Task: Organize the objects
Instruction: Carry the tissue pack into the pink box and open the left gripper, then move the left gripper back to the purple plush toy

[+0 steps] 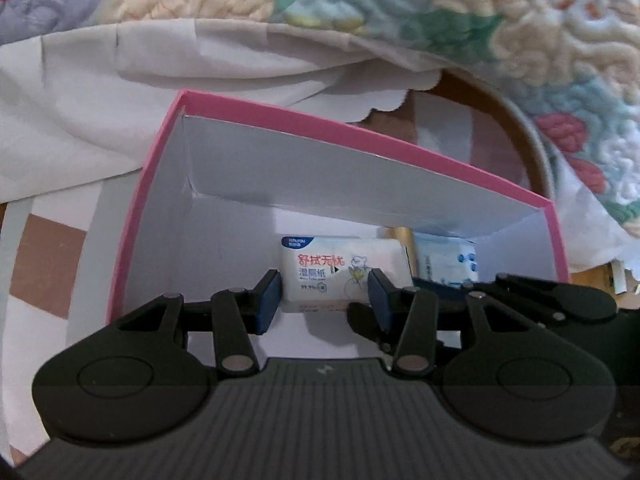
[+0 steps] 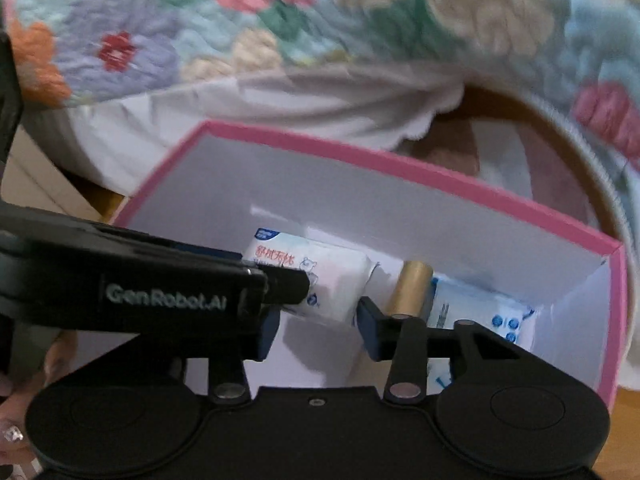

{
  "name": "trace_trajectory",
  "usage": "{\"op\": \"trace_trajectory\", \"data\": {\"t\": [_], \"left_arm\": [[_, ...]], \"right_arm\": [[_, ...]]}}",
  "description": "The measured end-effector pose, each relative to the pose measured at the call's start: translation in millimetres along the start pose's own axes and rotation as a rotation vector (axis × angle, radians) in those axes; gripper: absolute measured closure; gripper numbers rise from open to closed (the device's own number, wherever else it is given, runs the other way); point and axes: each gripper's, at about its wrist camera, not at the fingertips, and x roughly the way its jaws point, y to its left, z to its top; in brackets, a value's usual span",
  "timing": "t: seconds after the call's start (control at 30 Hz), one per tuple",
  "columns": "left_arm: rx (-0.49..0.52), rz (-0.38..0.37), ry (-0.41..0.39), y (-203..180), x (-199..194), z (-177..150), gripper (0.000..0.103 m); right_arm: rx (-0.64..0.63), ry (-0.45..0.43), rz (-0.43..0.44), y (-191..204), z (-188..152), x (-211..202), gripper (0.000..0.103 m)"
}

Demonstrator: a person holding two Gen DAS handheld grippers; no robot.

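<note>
A pink box [image 1: 360, 130] with a white inside holds a white wet-wipe pack [image 1: 344, 268] with red lettering, a gold tube [image 1: 400, 236] and a blue-and-white pack [image 1: 448, 260]. My left gripper [image 1: 324, 300] reaches into the box with its fingers on either side of the wipe pack, and appears shut on it. In the right wrist view the same box [image 2: 400, 168], wipe pack [image 2: 332, 280], gold tube [image 2: 412, 288] and blue-and-white pack [image 2: 480, 304] show. My right gripper [image 2: 316, 324] is open and empty over the box. The left gripper's body [image 2: 160, 292] crosses in front of it.
A flowered quilt [image 1: 480, 20] and white cloth [image 1: 120, 80] lie behind the box. A brown round rim [image 1: 520, 136] sits at the back right. A checked cloth [image 1: 48, 260] lies to the left. Wood surface [image 2: 628, 420] shows at the right.
</note>
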Motion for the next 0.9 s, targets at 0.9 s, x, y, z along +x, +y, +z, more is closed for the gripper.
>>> {"op": "trace_trajectory", "data": {"t": [0.9], "left_arm": [[0.196, 0.06, -0.043, -52, -152, -61, 0.04]], "right_arm": [[-0.006, -0.085, 0.016, 22, -58, -133, 0.052]]}}
